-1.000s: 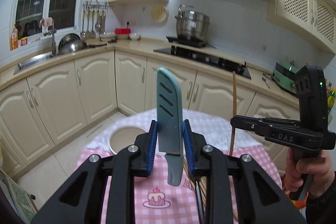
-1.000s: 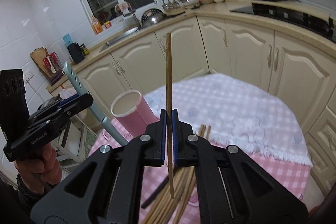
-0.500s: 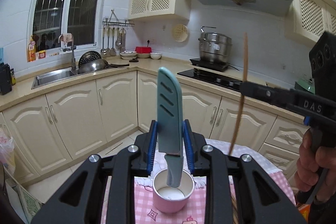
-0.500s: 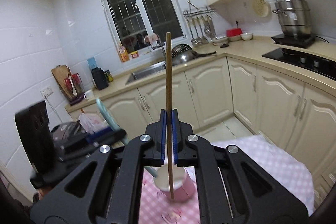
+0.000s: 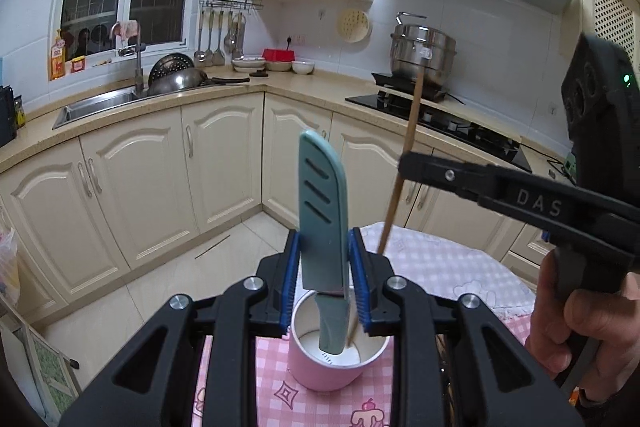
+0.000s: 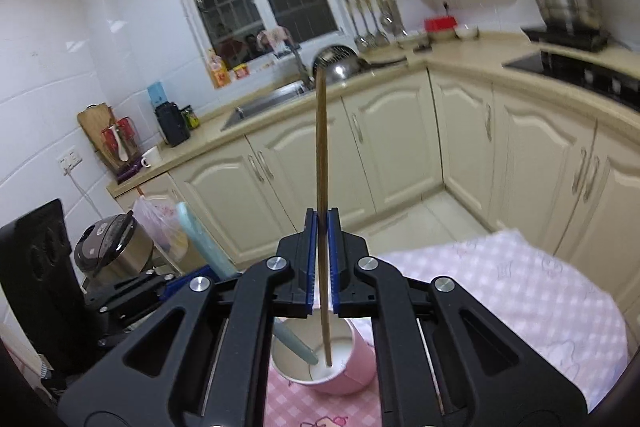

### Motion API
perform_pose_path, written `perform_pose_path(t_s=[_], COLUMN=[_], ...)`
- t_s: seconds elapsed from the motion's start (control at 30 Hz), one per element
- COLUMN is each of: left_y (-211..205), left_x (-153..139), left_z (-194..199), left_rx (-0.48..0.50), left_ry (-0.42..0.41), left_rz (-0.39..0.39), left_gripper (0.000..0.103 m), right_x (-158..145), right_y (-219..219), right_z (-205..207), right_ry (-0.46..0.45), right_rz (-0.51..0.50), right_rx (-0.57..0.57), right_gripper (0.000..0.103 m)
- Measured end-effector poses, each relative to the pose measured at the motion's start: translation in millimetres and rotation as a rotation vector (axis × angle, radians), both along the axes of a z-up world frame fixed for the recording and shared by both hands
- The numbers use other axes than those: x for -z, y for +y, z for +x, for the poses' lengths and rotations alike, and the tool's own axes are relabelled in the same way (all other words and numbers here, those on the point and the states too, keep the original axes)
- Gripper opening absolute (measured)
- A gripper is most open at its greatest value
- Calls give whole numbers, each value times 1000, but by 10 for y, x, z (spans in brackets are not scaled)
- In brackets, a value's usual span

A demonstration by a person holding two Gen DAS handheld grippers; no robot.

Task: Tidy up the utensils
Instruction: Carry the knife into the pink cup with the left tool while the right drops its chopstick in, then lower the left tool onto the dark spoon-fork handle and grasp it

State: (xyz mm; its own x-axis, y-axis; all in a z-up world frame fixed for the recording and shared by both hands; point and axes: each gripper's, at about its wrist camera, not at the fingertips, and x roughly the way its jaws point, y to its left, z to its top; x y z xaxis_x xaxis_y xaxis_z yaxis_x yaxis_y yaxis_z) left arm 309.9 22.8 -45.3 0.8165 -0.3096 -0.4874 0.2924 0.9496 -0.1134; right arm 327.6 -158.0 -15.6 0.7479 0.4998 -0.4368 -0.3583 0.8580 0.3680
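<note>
My left gripper [image 5: 324,281] pinches a teal knife [image 5: 323,227] by its sheathed blade, handle pointing down into the pink cup [image 5: 338,359] on the checked tablecloth [image 5: 448,267]. My right gripper [image 6: 322,259] has its jaws opening, a thin gap showing on either side of the wooden chopstick [image 6: 321,167] between the pads; the stick stands nearly upright with its lower tip inside that same cup, beside the knife handle. My right hand [image 5: 580,327] grips the tool's handle.

Teal knife [image 5: 322,211], brown chopstick [image 6: 322,187], pink cup [image 5: 316,375], pink-and-white checked tablecloth [image 6: 532,291], cream cabinets [image 5: 132,187].
</note>
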Motion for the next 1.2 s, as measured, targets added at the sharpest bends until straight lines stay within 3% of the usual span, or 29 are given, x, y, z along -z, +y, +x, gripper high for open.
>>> perform_pose_path(t_s=[0.03, 0.07, 0.1, 0.13, 0.23, 0.3, 0.67, 1.2], left_y=[13, 23, 52, 67, 85, 68, -190, -582], left_x=[-13, -28, -58, -79, -165, -213, -381, 62], left_z=[-19, -54, -102, -137, -217, -285, -766, -981], left_rx=[-5, -12, -28, -38, -68, -83, -63, 14], left_ry=[-9, -21, -41, -52, -74, -93, -145, -17], left_rz=[-1, -4, -14, -21, -12, 4, 40, 70], left_gripper=[38, 58, 67, 78, 88, 91, 92, 92], right_x=[10, 10, 18, 1, -35, -53, -38, 327], right_y=[-36, -110, -151, -221, -386, -535, -1050, -1265], right_z=[-19, -60, -86, -140, -236, -331, -785, -1128], right_ry=[5, 2, -5, -22, -26, -31, 27, 157], right_rz=[4, 7, 13, 23, 31, 40, 3, -74], right_rx=[11, 38, 54, 73, 99, 129, 215, 274], right_gripper=[18, 48, 77, 77, 83, 95, 97, 97])
